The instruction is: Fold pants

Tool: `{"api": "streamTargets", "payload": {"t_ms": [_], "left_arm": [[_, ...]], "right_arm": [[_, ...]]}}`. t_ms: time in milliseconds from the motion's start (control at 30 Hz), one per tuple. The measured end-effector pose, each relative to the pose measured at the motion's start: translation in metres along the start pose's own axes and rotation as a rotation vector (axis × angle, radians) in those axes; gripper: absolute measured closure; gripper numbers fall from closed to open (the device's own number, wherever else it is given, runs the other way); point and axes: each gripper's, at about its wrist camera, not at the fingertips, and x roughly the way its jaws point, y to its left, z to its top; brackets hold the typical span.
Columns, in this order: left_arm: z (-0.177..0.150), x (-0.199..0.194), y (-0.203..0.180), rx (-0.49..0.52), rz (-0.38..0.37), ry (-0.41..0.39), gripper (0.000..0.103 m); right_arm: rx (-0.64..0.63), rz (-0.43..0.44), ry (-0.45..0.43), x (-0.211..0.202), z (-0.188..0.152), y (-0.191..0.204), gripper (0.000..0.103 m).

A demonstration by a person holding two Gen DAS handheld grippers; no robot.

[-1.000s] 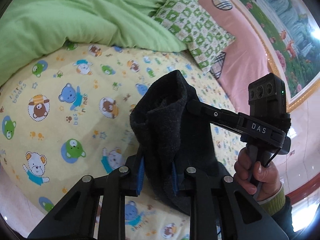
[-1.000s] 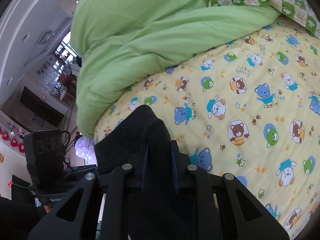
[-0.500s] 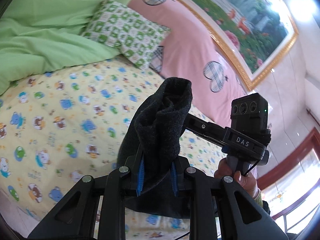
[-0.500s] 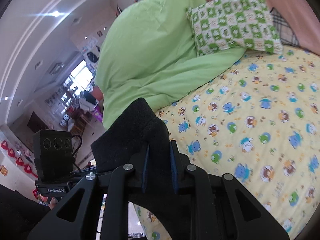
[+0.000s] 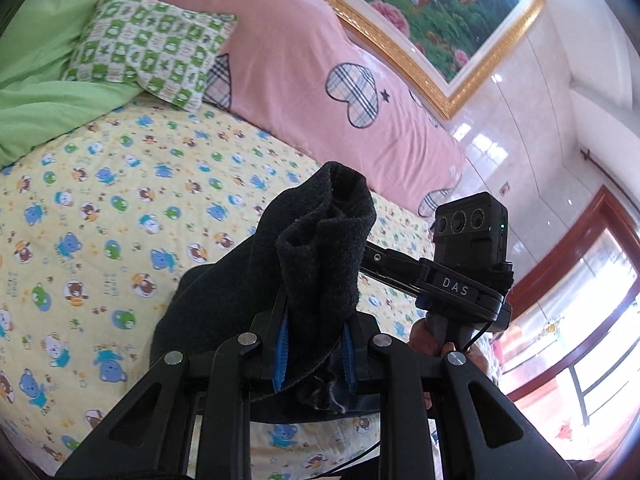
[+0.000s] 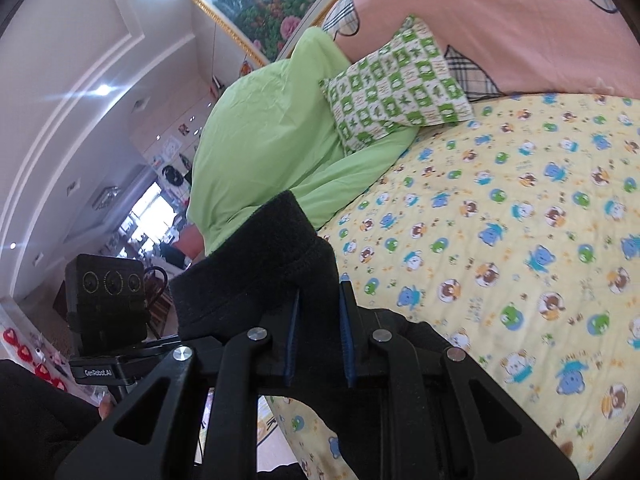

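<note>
Left wrist view: left gripper (image 5: 314, 354) has its jaws clenched on a thick wad of the black pants (image 5: 320, 248), cloth bunched up above the blue pads, rest hanging down toward the bed (image 5: 120, 200). Right gripper (image 6: 318, 338) is likewise clamped on another part of the pants (image 6: 260, 268), w/ a flat band of cloth draped over the jaws. So pants are up in the air betw. both grippers, over the bear sheet, not laid flat yet. Risks, as I judge: left grab is a lumpy multi-layer wad, so layers could slide out unevenly & the fold go crooked; hanging cloth could drag on the bed & wrinkle; pulling the 2 grippers apart too hard could yank cloth from either jaw pair. Left view alone shows the person's hand (image 5: 430, 338) on the right handle, plus a window. Right view alone shows the green quilt (image 6: 272, 140) heaped by the pillow (image 6: 396, 84) & the room beyond the bed.
</note>
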Motion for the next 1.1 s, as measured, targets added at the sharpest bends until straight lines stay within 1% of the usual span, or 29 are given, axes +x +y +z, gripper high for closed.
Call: {"api": "streamTargets", "payload": {"t_ms": [300, 567, 800, 900, 1100], "left_arm": [[-0.011, 0.031, -0.041, 0.083, -0.04, 0.072, 0.081], [-0.023, 0.062, -0.063, 0.132, -0.061, 0.153, 0.081], [-0.041, 0.086, -0.077, 0.175, -0.072, 0.219, 0.081], [-0.05, 0.098, -0.082, 0.2, -0.066, 0.249, 0.081], [-0.067, 0.12, -0.083, 0.223, -0.046, 0.306, 0.082]], "right_arm": [[0.065, -0.008, -0.096, -0.049, -0.026, -0.024, 0.083], [0.115, -0.035, -0.149, -0.082, -0.049, -0.042, 0.083], [0.174, -0.064, -0.192, -0.102, -0.074, -0.06, 0.083], [0.199, -0.071, -0.205, -0.107, -0.083, -0.067, 0.083], [0.227, -0.112, -0.202, -0.11, -0.099, -0.079, 0.083]]}}
